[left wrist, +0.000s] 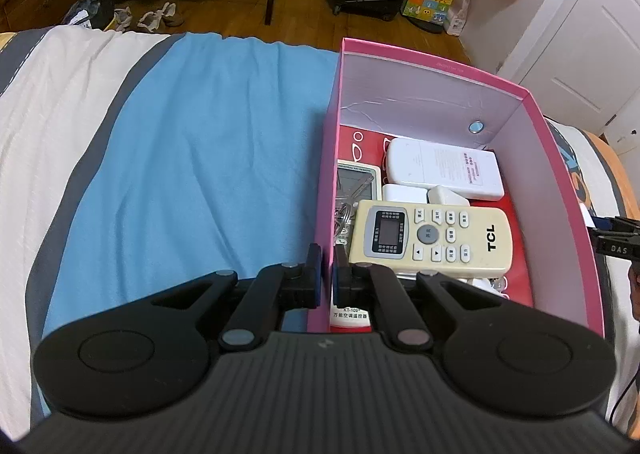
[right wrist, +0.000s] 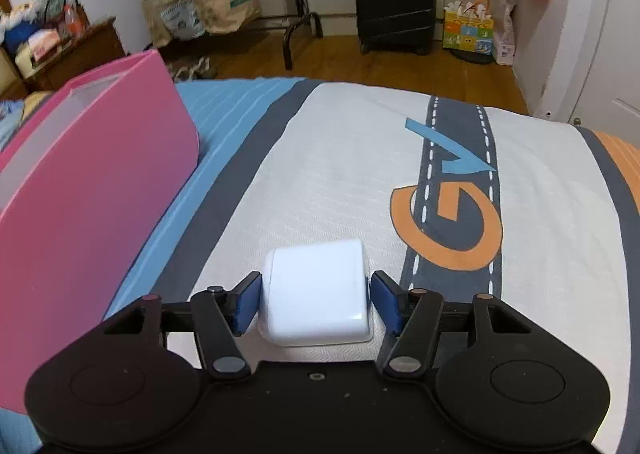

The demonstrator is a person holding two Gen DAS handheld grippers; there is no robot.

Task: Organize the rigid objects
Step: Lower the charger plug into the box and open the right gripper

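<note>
Your right gripper (right wrist: 314, 304) stands released, its pads flanking the white charger block (right wrist: 316, 292) on the bed (right wrist: 340, 158); the pink box (right wrist: 92, 190) lies to its left. Your left gripper (left wrist: 326, 276) pinches the box's left wall, beside the TCL remote (left wrist: 430, 240) inside.
</note>
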